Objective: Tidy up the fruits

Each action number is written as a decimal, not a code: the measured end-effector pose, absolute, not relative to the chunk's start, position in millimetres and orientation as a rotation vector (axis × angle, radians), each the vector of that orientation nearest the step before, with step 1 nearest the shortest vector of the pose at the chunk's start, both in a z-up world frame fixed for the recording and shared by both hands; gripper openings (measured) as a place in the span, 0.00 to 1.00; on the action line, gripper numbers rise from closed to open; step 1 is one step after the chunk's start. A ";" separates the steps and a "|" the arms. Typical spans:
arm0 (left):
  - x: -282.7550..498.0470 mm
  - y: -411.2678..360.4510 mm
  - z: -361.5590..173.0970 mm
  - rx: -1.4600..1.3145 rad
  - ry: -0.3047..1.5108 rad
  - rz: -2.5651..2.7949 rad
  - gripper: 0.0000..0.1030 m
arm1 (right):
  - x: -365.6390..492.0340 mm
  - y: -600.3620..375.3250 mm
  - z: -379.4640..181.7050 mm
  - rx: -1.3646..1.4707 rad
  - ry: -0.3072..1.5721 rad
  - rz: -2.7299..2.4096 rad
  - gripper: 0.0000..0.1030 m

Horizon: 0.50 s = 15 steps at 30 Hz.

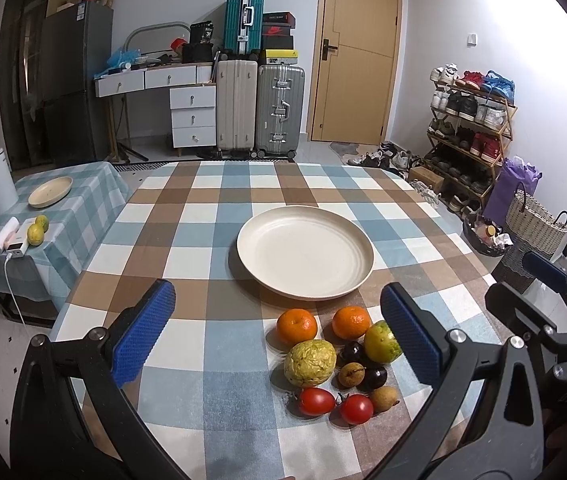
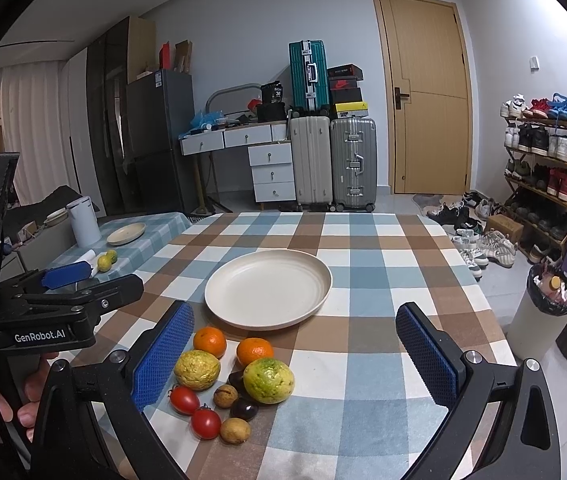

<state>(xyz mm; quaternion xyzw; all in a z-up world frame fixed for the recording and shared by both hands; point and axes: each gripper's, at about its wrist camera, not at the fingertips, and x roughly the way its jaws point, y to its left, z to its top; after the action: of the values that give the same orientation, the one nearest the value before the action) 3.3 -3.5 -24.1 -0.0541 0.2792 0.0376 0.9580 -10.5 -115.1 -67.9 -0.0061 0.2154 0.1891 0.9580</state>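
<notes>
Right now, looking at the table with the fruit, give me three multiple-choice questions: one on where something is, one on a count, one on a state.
1. Where does the fruit pile lie relative to the big cream plate?
A. On the plate
B. On the cloth, on the near side of the plate
C. Behind the plate, toward the door

2. How many red tomatoes are in the pile?
A. Two
B. Four
C. None

3. How do the left tongs stand?
A. Shut on an orange
B. Shut on nothing
C. Open, holding nothing

Answers:
1 B: the fruit pile sits on the checked tablecloth, between the cameras and the bare plate.
2 A: one tomato and a second tomato lie side by side at the near edge.
3 C: the left tongs have their blue pads wide apart, gripping nothing.
</notes>
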 end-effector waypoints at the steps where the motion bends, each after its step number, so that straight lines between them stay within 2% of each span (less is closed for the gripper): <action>1: 3.4 -3.6 -24.5 -0.111 0.567 0.074 1.00 | -9.7 -115.3 -67.8 -0.011 0.438 0.386 1.00; 15: 19.9 4.7 -51.6 -0.149 0.640 0.034 0.99 | -6.1 -115.9 -76.3 0.000 0.459 0.383 1.00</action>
<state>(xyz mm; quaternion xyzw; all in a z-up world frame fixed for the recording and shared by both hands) 19.9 4.7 -51.6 -0.0732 0.3145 0.0168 0.9463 -6.1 -115.8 -76.3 0.0002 0.2260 0.1887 0.9557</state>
